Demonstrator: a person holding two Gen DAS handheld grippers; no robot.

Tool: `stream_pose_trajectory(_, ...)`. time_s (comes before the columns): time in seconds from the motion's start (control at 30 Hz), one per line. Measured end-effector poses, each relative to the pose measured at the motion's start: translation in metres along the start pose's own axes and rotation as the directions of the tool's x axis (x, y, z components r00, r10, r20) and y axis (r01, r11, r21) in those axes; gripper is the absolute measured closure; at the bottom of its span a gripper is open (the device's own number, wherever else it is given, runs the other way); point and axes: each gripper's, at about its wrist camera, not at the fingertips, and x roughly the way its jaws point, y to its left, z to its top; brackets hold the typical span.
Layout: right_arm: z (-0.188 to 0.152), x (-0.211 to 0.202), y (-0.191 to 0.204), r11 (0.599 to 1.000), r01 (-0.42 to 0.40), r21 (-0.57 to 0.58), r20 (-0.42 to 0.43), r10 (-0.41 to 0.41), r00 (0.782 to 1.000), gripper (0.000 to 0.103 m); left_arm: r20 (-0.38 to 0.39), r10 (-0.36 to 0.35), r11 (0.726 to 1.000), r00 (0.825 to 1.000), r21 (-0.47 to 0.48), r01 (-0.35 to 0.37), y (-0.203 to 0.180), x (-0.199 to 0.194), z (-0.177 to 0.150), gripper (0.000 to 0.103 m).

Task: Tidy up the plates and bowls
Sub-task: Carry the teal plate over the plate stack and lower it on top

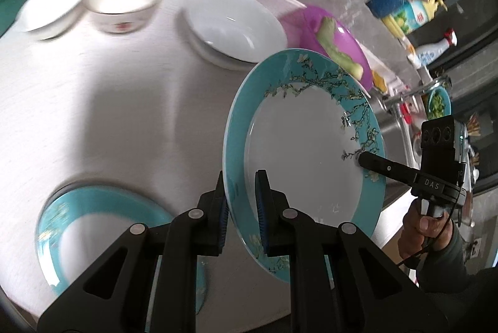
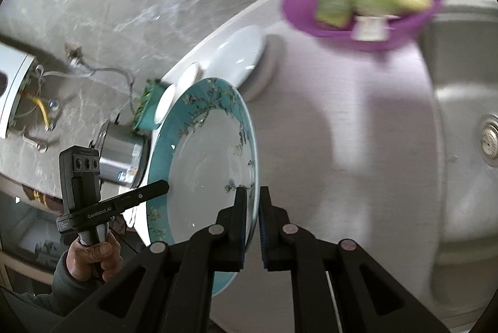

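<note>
Both your grippers, left (image 1: 241, 208) and right (image 2: 252, 224), clamp opposite rims of one teal plate (image 1: 305, 152) held aloft; its twin (image 1: 102, 227) and three white bowls remain unstacked.

Opposed close wrist views, shared teal plate (image 1: 305, 146)

Second teal plate (image 1: 93, 227) blurred, half-hidden behind jaws.
</note>
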Motion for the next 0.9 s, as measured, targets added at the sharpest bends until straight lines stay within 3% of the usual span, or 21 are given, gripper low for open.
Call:
stream_pose_trajectory(0.4,-0.023,0.079,0.102,0.986,-0.078,-0.15,-0.146,0.056,0.988,0.092,0.055,0.095,0.981,0.994,-0.175,-0.084,0.105,-0.098,-0.083,0.089)
stream_pose_trajectory(0.63,-0.042,0.124,0.132,0.978,-0.087,-0.192,-0.232,0.041,0.972,0.092,0.049,0.135,0.964,0.99,-0.236,-0.12,0.141,-0.113,-0.118,0.089)
stream_pose_trajectory(0.9,-0.056,0.15,0.133,0.976,-0.064,-0.208,-0.28,0.004,0.96,0.092,0.016,0.153,0.956,0.988,-0.256,-0.144,0.164,-0.108,-0.147,0.089)
